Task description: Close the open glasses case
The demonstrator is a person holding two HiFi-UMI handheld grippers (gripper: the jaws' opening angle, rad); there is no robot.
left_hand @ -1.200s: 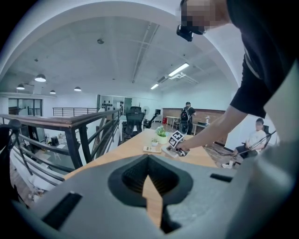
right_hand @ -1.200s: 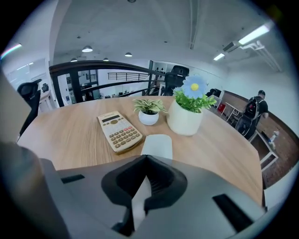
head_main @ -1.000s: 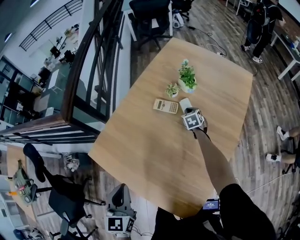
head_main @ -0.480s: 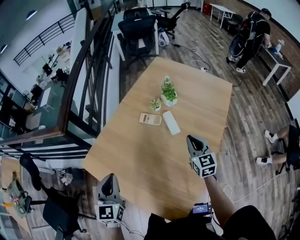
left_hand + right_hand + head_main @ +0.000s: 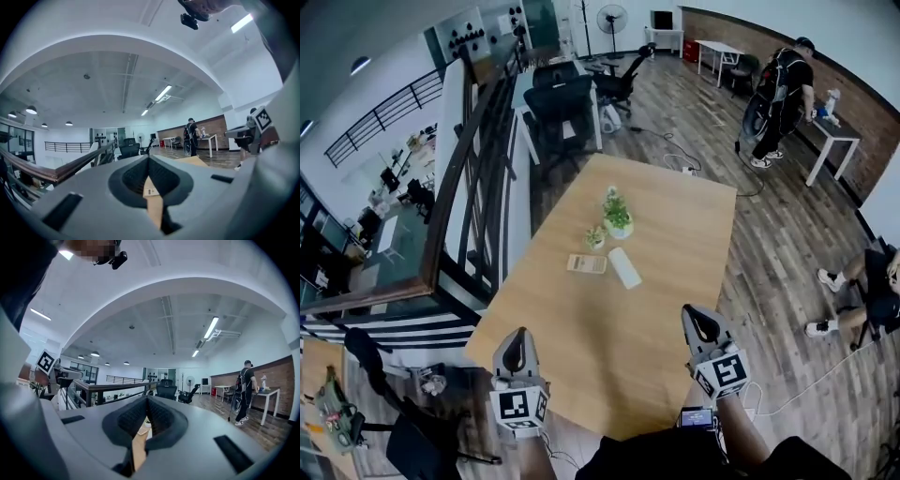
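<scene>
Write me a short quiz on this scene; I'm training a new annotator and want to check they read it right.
1. In the head view, what lies just left of the glasses case on the table?
2. True or false: the right gripper grips the glasses case.
3. How many potted plants stand on the table? A one, B two, C three.

Key
1. The calculator.
2. False: its jaws are shut on nothing, well clear of the case.
3. B.
</scene>
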